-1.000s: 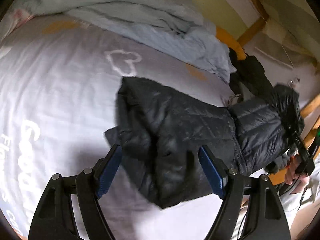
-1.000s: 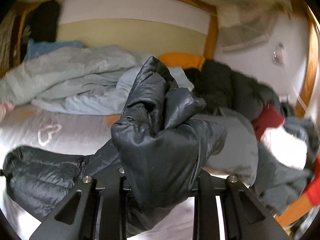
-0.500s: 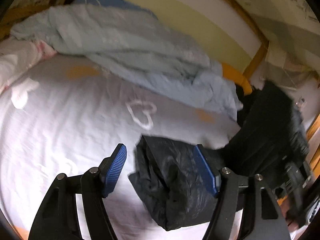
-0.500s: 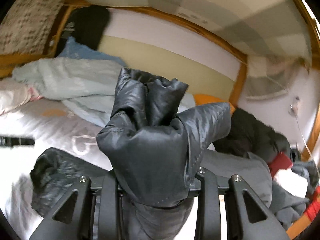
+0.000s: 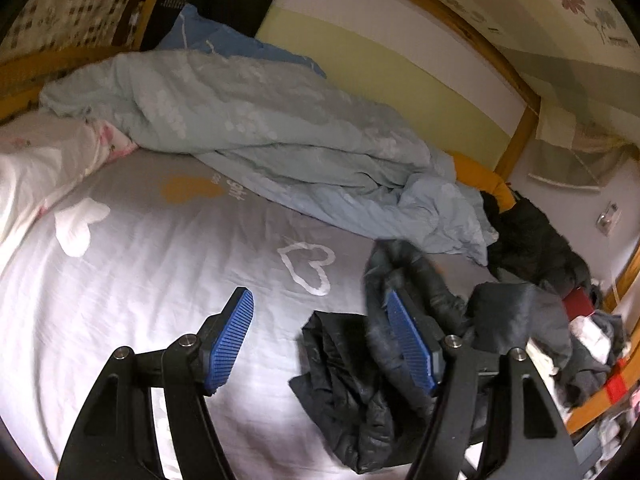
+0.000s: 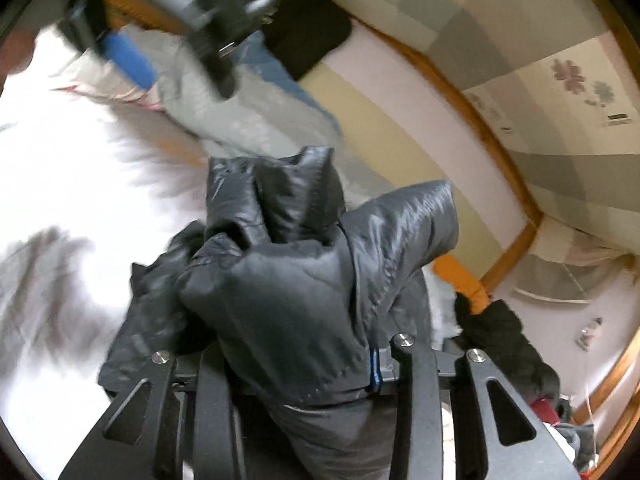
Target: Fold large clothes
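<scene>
On the bed (image 5: 120, 280), held black puffy jacket (image 6: 304, 288) tight in right gripper (image 6: 304, 368), kept left gripper (image 5: 320, 340) wide and empty, should have laid it flat.

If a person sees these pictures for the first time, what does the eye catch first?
The shiny black puffer jacket bunched in the right gripper, filling the right wrist view. Then the left gripper, whose blue pads stand open above the grey bed sheet, with the crumpled pale blue duvet behind.
</scene>
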### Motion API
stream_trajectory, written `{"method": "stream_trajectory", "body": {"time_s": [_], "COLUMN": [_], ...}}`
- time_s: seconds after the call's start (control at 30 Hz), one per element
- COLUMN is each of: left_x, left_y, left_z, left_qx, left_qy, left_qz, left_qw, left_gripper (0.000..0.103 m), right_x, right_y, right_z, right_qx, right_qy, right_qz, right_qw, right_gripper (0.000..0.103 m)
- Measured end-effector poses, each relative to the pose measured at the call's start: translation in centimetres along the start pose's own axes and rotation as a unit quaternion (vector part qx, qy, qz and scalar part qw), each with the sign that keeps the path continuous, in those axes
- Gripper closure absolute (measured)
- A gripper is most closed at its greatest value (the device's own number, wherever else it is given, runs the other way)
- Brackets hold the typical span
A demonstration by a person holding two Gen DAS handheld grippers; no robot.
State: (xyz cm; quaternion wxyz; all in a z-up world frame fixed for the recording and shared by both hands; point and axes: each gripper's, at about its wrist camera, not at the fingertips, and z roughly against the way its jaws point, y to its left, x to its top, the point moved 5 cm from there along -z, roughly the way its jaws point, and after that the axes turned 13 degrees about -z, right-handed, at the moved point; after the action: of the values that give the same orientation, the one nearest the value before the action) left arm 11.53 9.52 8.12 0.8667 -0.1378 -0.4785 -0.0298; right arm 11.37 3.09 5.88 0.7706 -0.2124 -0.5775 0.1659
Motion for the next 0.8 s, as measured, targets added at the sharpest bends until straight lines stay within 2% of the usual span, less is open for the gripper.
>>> {"method": "stream_trajectory", "body": {"time_s": [0.13, 0.2, 0.43, 0.5, 0.53, 0.57, 0.67, 0.8], "left_x": [-0.1, -0.2, -0.2, -0.1, 0.1, 0.2, 0.7, 0.7], "left_y": [-0.7, -1.0, -0.7, -0.7, -0.7, -0.7, -1.4, -2.5], "left_z": [-0.1, -0.3, -0.6, -0.2, 0.1, 0.4, 1.5, 2.3], "left_qx": [-0.005, -0.007, 0.003, -0.001, -0.002, -0.001, 0.003, 0.024], "left_qy": [0.003, 0.004, 0.006, -0.003, -0.01, -0.019, -0.046, -0.069], "left_qz": [-0.014, -0.02, -0.016, -0.012, -0.012, -0.015, -0.035, -0.065], "left_qw": [0.9999, 0.9998, 0.9999, 0.9999, 0.9999, 0.9997, 0.9983, 0.9952], "left_gripper": [0.034, 0.034, 0.03, 0.029, 0.029, 0.028, 0.026, 0.021], "right_x": [-1.3, -1.7, -2.0, -1.8, -1.8, -1.6, -1.4, -1.7], "right_y": [2.0, 2.5, 0.9, -0.2, -0.4, -0.5, -1.2, -4.1], "right_z": [0.0, 0.4, 2.2, 2.4, 2.8, 3.1, 4.1, 5.1], "right_qx": [-0.003, 0.001, 0.003, 0.007, 0.007, 0.003, -0.002, 0.003], "right_qy": [-0.004, -0.007, -0.029, -0.03, -0.037, -0.044, -0.059, -0.061], "right_qz": [0.024, 0.026, -0.011, -0.022, -0.023, -0.022, -0.033, -0.111], "right_qw": [1.0, 1.0, 1.0, 0.999, 0.999, 0.999, 0.998, 0.992], "right_gripper": [0.065, 0.061, 0.055, 0.049, 0.037, 0.03, 0.03, 0.029]}}
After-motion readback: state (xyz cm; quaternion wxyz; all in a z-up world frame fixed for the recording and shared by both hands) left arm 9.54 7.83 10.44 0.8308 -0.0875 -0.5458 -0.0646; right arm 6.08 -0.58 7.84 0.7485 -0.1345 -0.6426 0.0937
